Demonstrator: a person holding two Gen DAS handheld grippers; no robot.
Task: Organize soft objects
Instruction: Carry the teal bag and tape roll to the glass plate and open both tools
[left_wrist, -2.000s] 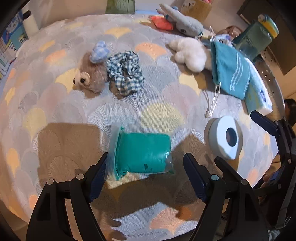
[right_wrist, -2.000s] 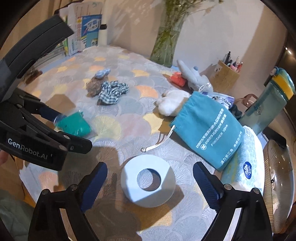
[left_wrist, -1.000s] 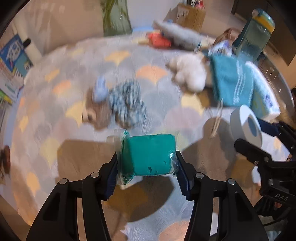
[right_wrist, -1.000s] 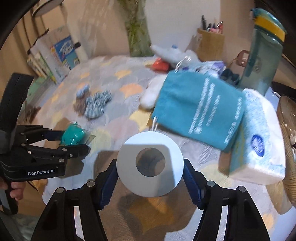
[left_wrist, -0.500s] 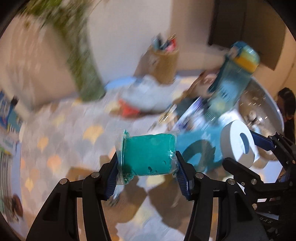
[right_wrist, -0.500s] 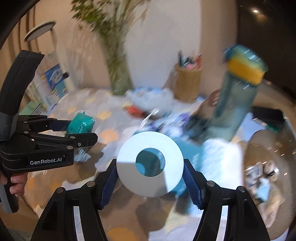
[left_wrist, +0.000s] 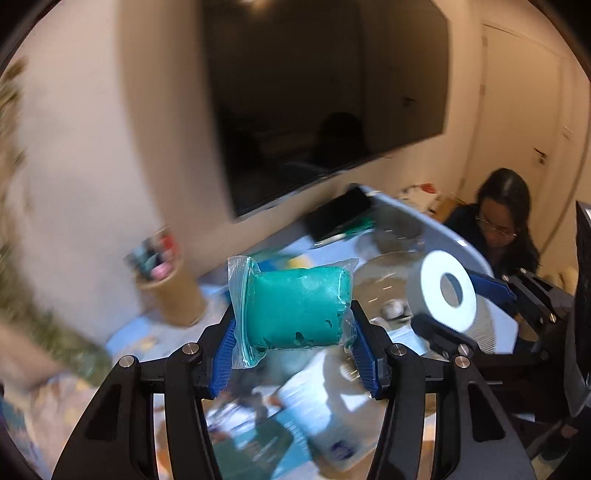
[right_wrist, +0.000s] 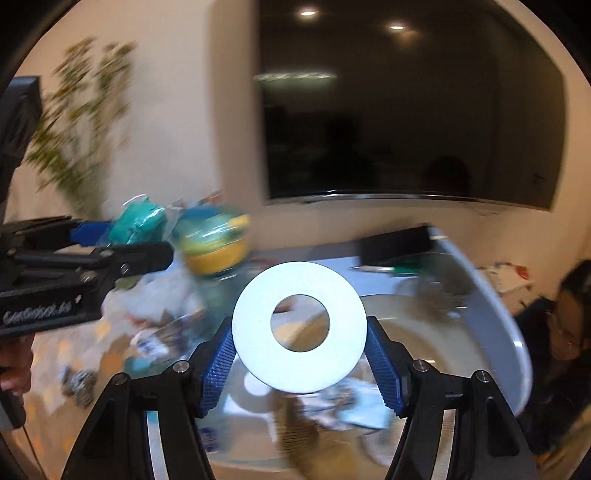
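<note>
I have the left tool (left_wrist: 295, 354) clamped on the teal soft lump in a clear plastic bag (left_wrist: 299, 308) and the right tool (right_wrist: 300, 363) clamped on the white tape-like ring (right_wrist: 299, 326), both carried above the surface (right_wrist: 491, 295). Mid-transfer, I judge; next I need a drop spot.

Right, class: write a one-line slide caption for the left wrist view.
Left tool grips a bagged teal soft lump; right tool holds a white ring-shaped roll.
</note>
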